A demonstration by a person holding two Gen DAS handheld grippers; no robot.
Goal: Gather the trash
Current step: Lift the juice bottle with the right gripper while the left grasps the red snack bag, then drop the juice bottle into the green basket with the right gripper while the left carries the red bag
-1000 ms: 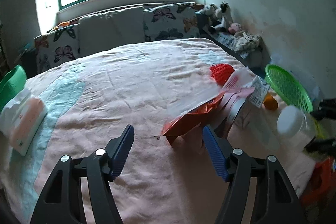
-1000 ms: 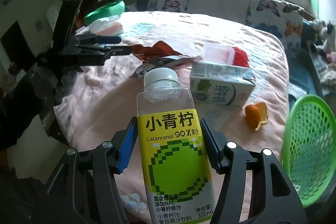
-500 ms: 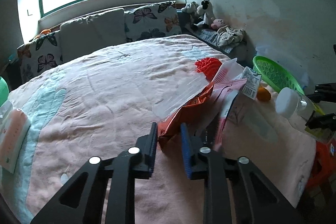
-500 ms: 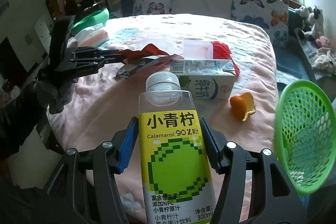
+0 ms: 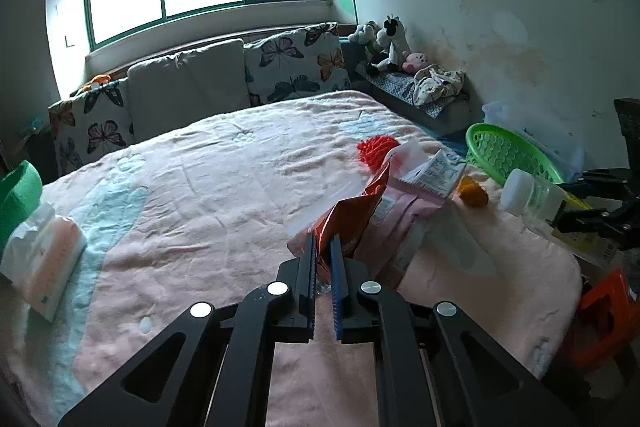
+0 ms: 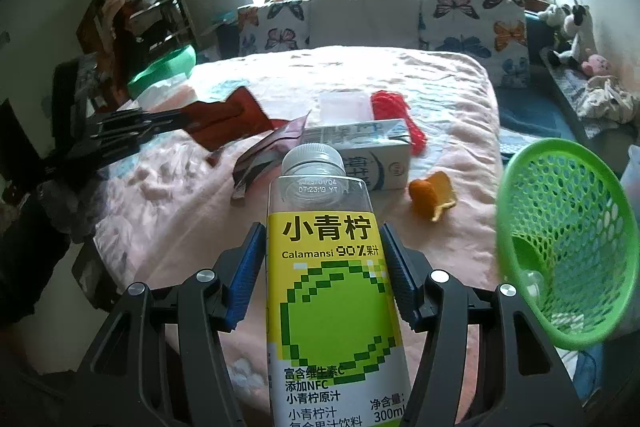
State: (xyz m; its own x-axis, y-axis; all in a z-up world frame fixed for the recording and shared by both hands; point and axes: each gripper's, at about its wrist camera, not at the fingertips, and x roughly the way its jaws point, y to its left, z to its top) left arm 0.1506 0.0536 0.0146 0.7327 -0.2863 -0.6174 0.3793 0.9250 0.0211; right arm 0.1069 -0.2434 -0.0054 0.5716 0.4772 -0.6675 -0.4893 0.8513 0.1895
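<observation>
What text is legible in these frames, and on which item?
Juice bottle in the right gripper, label: "小青柠"
"Calamansi 90%果汁"
"添加NFC"
"小青柠原汁"
"300ml"
Bottle shoulder, date stamp: "07:23:19 YT"; the line above it is too faint to read.
Milk carton: print too blurred.
Red snack bag in the left gripper: no readable text.

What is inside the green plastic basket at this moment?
The green plastic mesh basket holds one small pale piece near its bottom; what it is cannot be told. Its near wall hides the rest.
</observation>
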